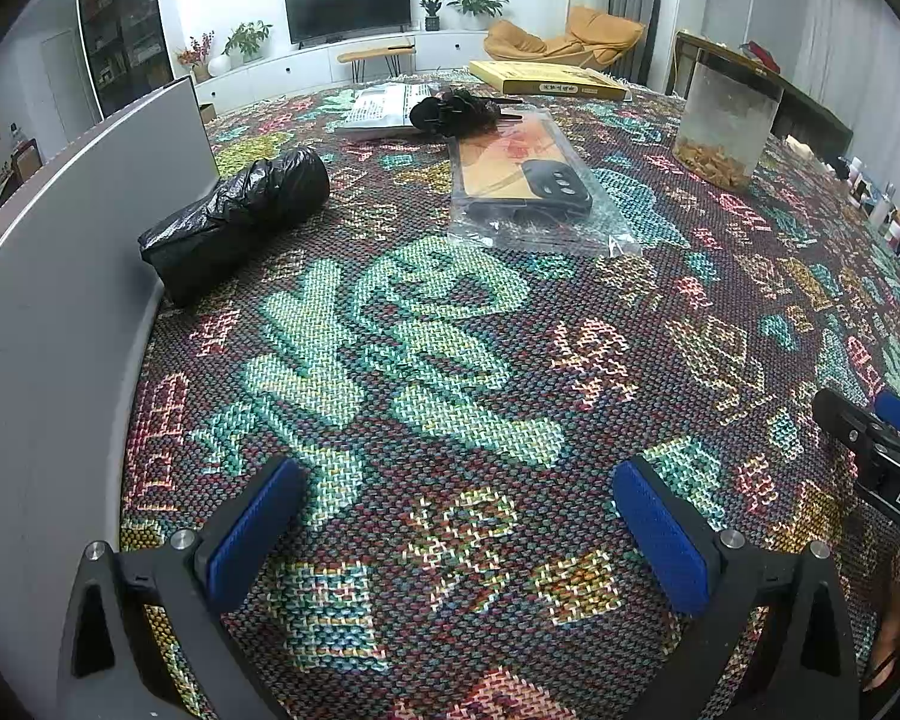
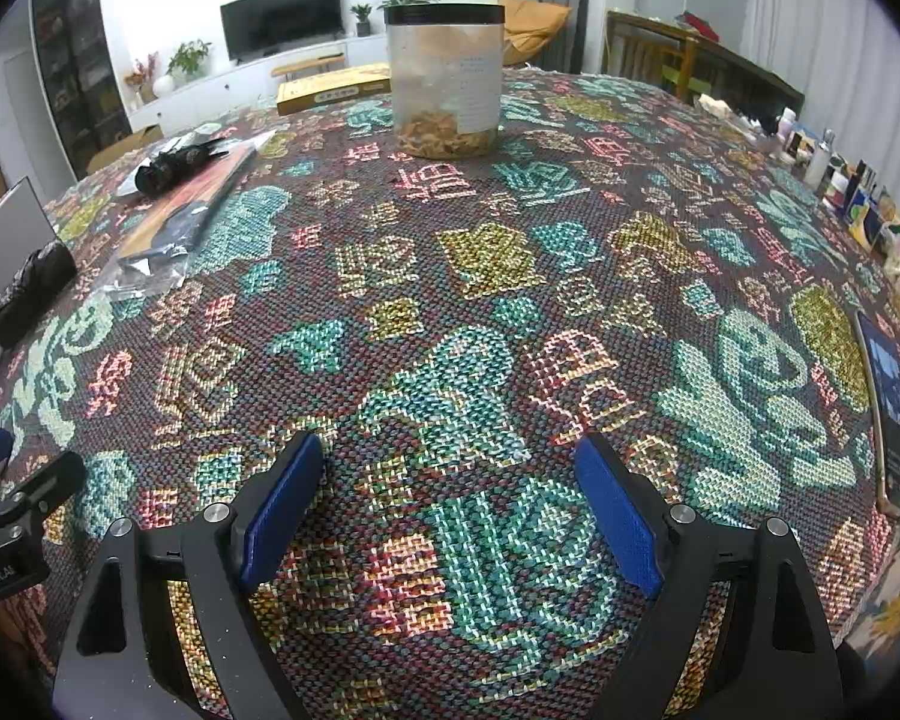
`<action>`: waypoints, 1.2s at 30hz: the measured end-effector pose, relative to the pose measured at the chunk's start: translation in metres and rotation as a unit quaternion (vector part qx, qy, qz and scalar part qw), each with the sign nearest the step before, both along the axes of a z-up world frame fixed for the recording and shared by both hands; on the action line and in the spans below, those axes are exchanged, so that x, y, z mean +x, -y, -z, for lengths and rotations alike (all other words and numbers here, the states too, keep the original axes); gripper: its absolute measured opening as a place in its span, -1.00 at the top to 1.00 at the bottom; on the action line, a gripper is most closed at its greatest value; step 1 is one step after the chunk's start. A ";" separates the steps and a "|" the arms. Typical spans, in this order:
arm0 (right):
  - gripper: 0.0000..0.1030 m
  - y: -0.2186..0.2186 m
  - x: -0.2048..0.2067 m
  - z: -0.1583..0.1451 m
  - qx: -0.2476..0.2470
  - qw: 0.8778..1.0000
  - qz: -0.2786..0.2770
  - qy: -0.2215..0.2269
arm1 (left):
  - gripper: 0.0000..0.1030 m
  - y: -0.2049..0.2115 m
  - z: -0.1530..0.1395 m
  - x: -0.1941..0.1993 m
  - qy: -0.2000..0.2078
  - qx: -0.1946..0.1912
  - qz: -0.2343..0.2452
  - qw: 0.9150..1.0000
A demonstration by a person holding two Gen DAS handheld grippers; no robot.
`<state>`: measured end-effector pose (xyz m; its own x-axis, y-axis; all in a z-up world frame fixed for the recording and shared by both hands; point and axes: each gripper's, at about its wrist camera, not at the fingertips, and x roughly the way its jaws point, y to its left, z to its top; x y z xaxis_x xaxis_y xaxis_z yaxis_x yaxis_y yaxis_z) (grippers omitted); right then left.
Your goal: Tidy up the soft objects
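A black plastic bag roll (image 1: 234,222) lies on the patterned tablecloth at the left, against a grey panel (image 1: 60,300); it also shows in the right wrist view (image 2: 27,294). A clear packet with a black phone case (image 1: 534,192) lies further back, also in the right wrist view (image 2: 180,222). A black bundle (image 1: 450,111) rests on a white packet (image 1: 384,108). My left gripper (image 1: 456,516) is open and empty above the cloth. My right gripper (image 2: 450,504) is open and empty, well short of all objects.
A clear jar with a black lid and brown snacks (image 2: 447,81) stands at the back, also in the left wrist view (image 1: 726,120). A yellow box (image 1: 546,79) lies at the far edge. A dark book (image 2: 891,414) lies at the right. Small bottles (image 2: 834,180) line the right side.
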<state>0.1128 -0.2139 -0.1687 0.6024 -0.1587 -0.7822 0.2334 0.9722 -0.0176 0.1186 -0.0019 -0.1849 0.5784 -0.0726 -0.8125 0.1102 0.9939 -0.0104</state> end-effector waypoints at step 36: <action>-0.72 0.000 0.000 0.000 0.001 1.000 -0.001 0.000 | -1.00 -0.002 -0.002 -0.005 -0.004 0.002 0.008 1.000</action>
